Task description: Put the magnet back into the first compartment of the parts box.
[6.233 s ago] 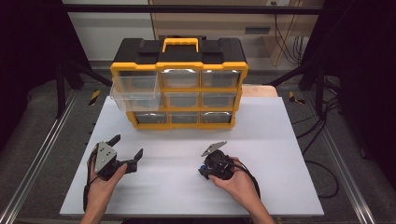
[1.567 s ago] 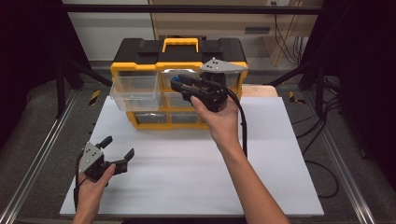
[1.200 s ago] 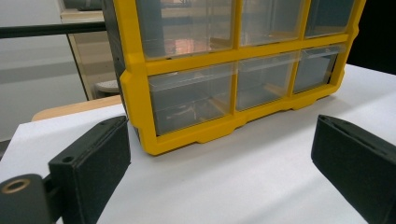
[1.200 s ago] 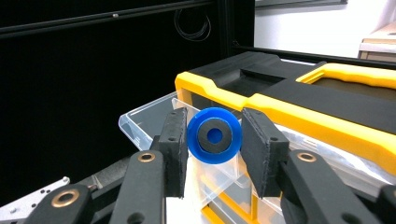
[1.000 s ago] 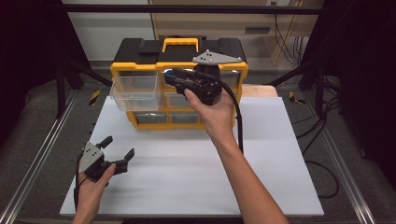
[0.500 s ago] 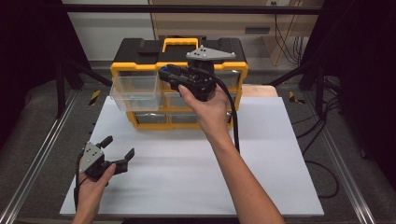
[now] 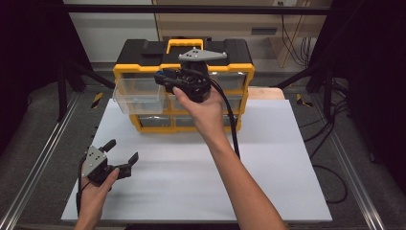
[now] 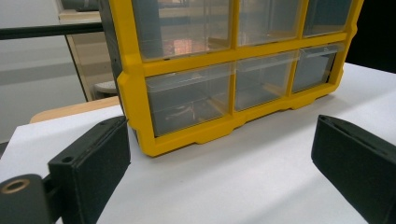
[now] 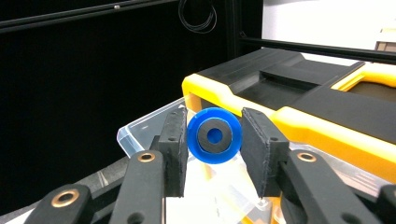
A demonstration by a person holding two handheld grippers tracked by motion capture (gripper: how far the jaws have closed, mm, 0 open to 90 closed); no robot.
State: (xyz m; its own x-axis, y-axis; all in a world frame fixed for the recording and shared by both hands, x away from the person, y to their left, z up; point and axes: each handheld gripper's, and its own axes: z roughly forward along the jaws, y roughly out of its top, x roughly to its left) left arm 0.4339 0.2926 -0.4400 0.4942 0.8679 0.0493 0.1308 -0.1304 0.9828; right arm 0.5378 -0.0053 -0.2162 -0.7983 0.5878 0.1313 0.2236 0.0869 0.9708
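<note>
Clamping a blue wheel (image 9: 214, 135) between its pads, the right gripper (image 7: 163, 79) hung above the open drawer (image 7: 139, 95) of the organizer (image 7: 184, 128), seemingly to drop it in, while the left gripper (image 7: 122, 158) rested wide open and empty near the desk's (image 7: 287, 163) front-left corner.

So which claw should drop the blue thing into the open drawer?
The right claw. It already pinches the blue ring and is held up just beside the pulled-out clear drawer. The left claw is open, down low on the table, far from it.
</note>
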